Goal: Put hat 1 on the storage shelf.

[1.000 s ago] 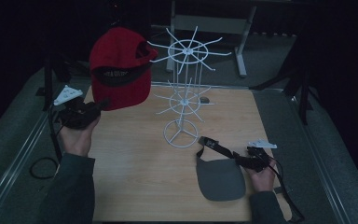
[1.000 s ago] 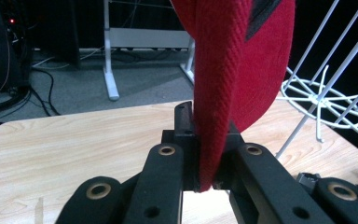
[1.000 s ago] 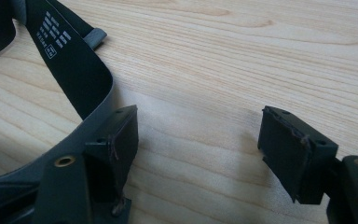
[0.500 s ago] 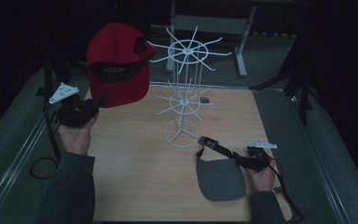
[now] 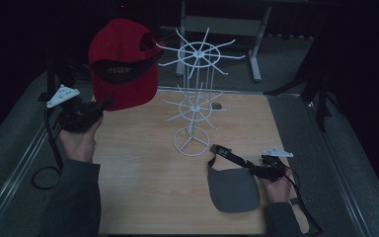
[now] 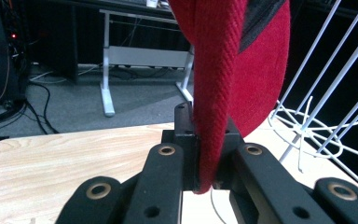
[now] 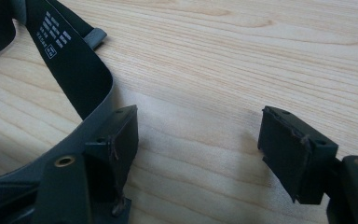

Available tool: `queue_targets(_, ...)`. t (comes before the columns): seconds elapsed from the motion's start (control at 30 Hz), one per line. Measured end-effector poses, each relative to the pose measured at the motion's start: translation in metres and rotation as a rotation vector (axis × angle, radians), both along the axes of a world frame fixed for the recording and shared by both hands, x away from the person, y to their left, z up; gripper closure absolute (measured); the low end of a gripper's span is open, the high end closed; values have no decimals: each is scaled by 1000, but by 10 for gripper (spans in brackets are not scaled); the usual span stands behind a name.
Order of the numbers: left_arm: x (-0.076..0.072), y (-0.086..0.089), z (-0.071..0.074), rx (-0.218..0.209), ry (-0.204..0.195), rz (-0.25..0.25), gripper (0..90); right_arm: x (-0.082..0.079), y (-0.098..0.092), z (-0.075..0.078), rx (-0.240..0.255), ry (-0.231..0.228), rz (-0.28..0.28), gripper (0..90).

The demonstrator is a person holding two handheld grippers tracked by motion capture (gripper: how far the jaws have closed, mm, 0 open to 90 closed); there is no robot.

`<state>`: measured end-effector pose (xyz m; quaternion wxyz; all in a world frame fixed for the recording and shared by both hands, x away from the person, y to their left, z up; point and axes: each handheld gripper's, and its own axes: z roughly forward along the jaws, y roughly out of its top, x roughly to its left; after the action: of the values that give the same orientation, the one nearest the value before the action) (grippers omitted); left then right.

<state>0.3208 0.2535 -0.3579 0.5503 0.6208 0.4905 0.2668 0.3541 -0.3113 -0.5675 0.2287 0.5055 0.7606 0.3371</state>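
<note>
Two hats are in play, and the red cap (image 5: 123, 64) is the one at risk. The left hand-held gripper (image 5: 101, 106) pinches a thin fold of its fabric at the lower edge and holds it aloft at the counter's (image 5: 143, 197) far left, just left of the white wire rack (image 5: 195, 98); the left gripper view shows the jaws clamped tight on that red fabric (image 6: 214, 116). The grip is narrow and the whole cap hangs above it, so it could flop over or slip out if the hand tilts or jerks. Brought toward the rack, the cap could catch on one of the thin upper prongs (image 5: 177, 61) — and a sideways push could tip the light stand on its ring base.

The right hand-held gripper (image 5: 256, 170) rests low on the counter at the near right with its jaws apart, gripping nothing. One jaw (image 7: 119, 135) lies against the strap of the grey visor (image 5: 234, 190), which lies flat just in front of the rack's base — a careless closing could drag the visor rather than pick it up.
</note>
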Motion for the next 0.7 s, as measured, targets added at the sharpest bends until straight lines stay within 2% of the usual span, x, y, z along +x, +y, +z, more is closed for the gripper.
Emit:
queue_targets(0.4,-3,2,2,-39,-29,-8,856,0,0,0,0,0,0,286)
queue_targets(0.7,-4,4,3,-53,-40,-2,857,0,0,0,0,0,0,286)
